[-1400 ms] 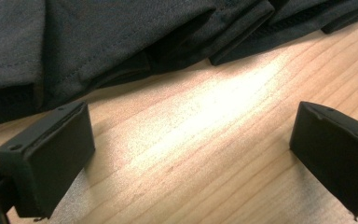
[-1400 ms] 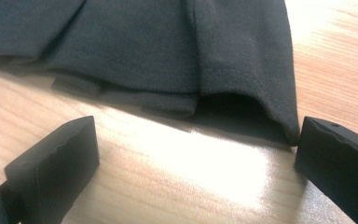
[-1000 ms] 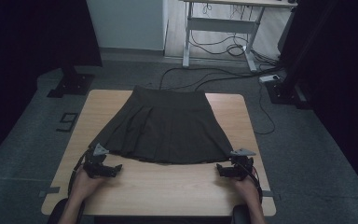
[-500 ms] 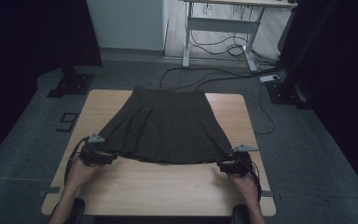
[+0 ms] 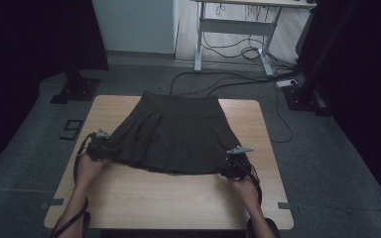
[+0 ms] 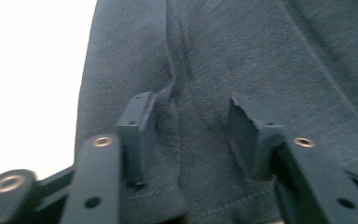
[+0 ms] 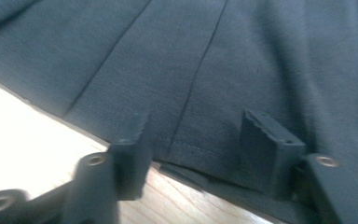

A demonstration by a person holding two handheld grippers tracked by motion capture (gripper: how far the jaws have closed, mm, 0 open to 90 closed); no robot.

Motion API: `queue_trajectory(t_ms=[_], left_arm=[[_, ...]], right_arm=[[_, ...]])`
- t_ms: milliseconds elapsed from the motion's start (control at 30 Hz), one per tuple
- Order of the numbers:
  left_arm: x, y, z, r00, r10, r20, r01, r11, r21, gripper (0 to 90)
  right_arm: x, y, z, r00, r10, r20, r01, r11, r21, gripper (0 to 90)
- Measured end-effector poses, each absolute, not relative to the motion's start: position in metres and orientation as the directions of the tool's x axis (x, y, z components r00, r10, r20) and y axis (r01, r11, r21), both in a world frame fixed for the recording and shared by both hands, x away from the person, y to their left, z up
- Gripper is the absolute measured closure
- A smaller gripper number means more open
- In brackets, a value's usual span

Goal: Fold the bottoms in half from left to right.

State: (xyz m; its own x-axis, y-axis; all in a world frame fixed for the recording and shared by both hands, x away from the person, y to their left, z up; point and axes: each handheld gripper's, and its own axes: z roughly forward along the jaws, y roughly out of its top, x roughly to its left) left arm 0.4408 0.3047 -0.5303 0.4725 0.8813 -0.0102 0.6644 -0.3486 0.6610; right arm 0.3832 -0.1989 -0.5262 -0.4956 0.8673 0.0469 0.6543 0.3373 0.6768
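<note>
a dark pleated skirt point(image 5: 173, 134) lies flat on the wooden table point(image 5: 178, 198), its narrow waistband toward the far edge and its wide hem toward the person. taking the skirt as the landmark, the left tool point(image 5: 99, 147) sits at its near left corner, where the side edge meets the hem, and the right tool point(image 5: 235, 163) sits at its near right corner. each is held by a hand point(image 5: 87, 168) that comes in from the near side of the table, the other hand point(image 5: 245, 187) just behind the right tool.

in the left gripper view the left tool point(image 6: 191, 135) has its two black jaws partly apart, with the skirt's cloth point(image 6: 242, 60) between them, a raised fold running up the gap; its jaws have just been closing, and the pads do not yet press the cloth together. in the right gripper view the right tool point(image 7: 200, 154) straddles the stitched hem point(image 7: 186, 144), jaws likewise partly apart and just now closing, the cloth between them with a gap on either side. bare table point(image 7: 32, 140) shows beside the hem at the left of that view. beyond the far end of the skirt, off the table, cables point(image 5: 238, 52) lie on the grey floor under a desk frame
</note>
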Motion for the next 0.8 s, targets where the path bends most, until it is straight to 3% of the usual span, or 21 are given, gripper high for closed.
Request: queue_trajectory(t_ms=[133,267,800], left_arm=[[0.440,0.305,-0.535,0.455,0.890,-0.015,0.671,-0.332,0.663,63.4],[0.434,0.299,-0.535,0.471,0.882,-0.012,0.667,-0.347,0.659,66.3],[0.392,0.246,-0.533,0.573,0.820,-0.022,0.643,-0.432,0.632,58.5]], right_arm=[[0.389,-0.197,-0.536,-0.483,0.874,0.052,0.676,0.335,0.657,47.7],[0.391,-0.200,-0.536,-0.464,0.884,0.062,0.689,0.316,0.653,48.1],[0.420,-0.242,-0.536,-0.362,0.932,0.019,0.708,0.262,0.656,45.1]])
